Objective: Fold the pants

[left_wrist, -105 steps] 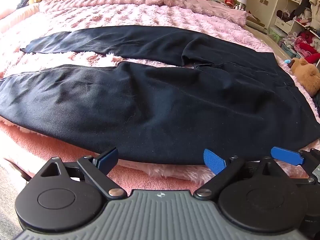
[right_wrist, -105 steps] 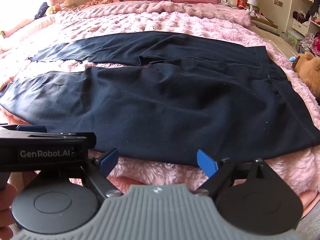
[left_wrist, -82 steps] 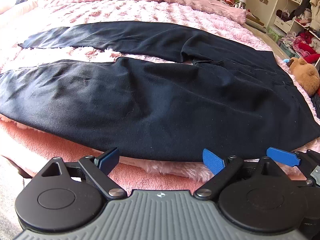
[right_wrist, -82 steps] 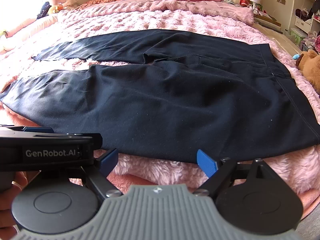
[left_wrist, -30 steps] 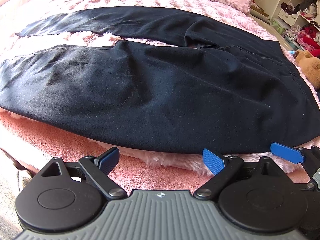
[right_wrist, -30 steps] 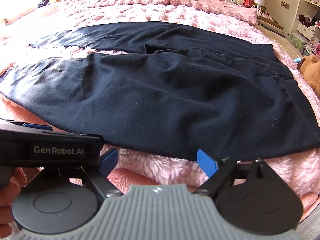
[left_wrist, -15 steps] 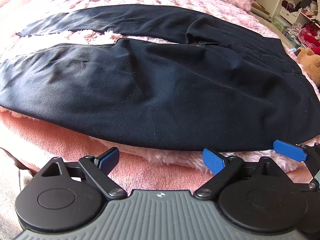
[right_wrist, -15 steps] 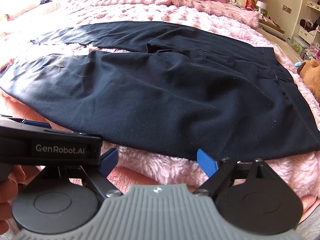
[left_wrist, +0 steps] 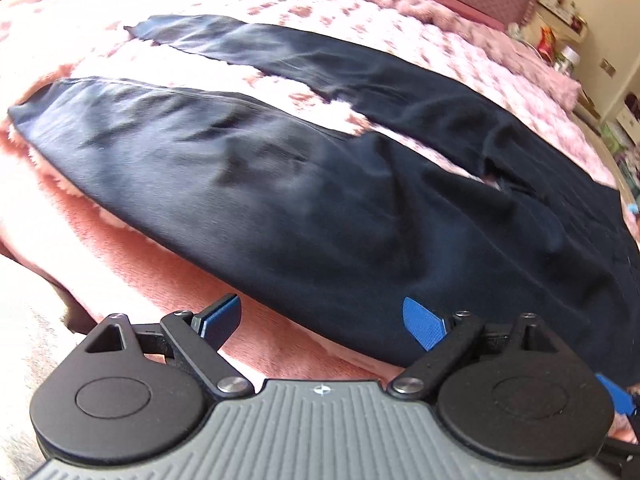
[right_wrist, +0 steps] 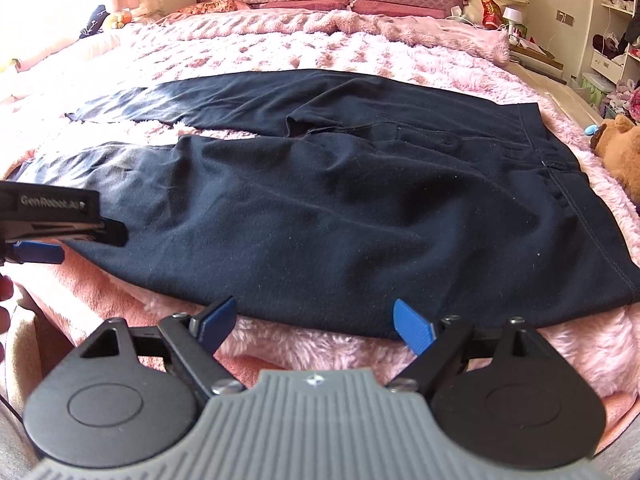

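while both jaws gape | pants (right_wrist: 360, 216) just beyond right hand-held gripper (right_wrist: 314, 322)

The pants (right_wrist: 360, 216) in front of me are dark navy, almost black, spread out flat and unfolded on the fluffy pink blanket (right_wrist: 320, 48), with the waistband (right_wrist: 560, 184) at the right and both legs running off to the left. The near leg (left_wrist: 192, 168) lies broad along the near edge of the bed with a few soft wrinkles, and the far leg (left_wrist: 280, 56) angles away from it, so a wedge of pink shows between them up to the crotch. A seam with light stitching runs down the right side by the waistband.
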{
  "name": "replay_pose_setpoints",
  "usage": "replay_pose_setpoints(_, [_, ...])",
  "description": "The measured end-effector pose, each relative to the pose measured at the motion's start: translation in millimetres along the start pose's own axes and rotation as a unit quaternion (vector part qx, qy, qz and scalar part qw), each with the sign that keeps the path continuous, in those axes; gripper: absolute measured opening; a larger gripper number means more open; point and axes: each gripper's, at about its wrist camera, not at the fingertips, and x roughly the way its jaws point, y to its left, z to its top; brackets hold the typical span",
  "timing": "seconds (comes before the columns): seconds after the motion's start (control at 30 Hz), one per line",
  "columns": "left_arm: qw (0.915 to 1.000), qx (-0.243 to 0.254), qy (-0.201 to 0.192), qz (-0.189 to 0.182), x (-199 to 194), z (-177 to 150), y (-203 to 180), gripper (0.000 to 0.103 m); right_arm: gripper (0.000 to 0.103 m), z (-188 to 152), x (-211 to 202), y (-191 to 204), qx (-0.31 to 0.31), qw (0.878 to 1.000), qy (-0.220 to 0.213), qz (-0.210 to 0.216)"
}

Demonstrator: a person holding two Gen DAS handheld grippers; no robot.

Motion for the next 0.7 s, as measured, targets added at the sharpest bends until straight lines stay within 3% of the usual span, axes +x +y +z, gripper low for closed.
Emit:
replay_pose_setpoints(0.17, [0.9927,-0.114,-0.033,0.02,-10,28,69,0.088,0.082,0,1,2,-0.003,1.0,0.005,-0.002])
replay_pose_setpoints(0.23, [0.9871,-0.149,-0.059,0.006,-17,39,99,0.083,0.082,0,1,5,-0.008,1.0,0.002,-0.001])
replay_pose_setpoints(0.43, [0.9596,-0.252,-0.121,-0.033,-25,64,187,0.076,0.082,-3,4,12,-0.022,1.0,0.003,0.01])
replay_pose_setpoints(0.53, [0.9538,-0.275,-0.084,-0.087,-7,69,217,0.066,0.082,-3,4,6,-0.011,1.0,0.003,0.016])
replay_pose_setpoints(0.6, [0.9389,-0.315,-0.049,-0.13,6,60,225,0.06,0.08,-3,0,-5,0.005,1.0,0.003,0.017])
replay_pose_setpoints(0.67, [0.9251,-0.339,-0.024,-0.169,18,52,228,0.06,0.069,-2,-7,-21,0.016,1.0,0.0,0.005])
replay_pose_setpoints(0.7, [0.9228,-0.34,-0.016,-0.181,21,51,227,0.06,0.066,-2,-9,-30,0.027,1.0,0.001,-0.002])
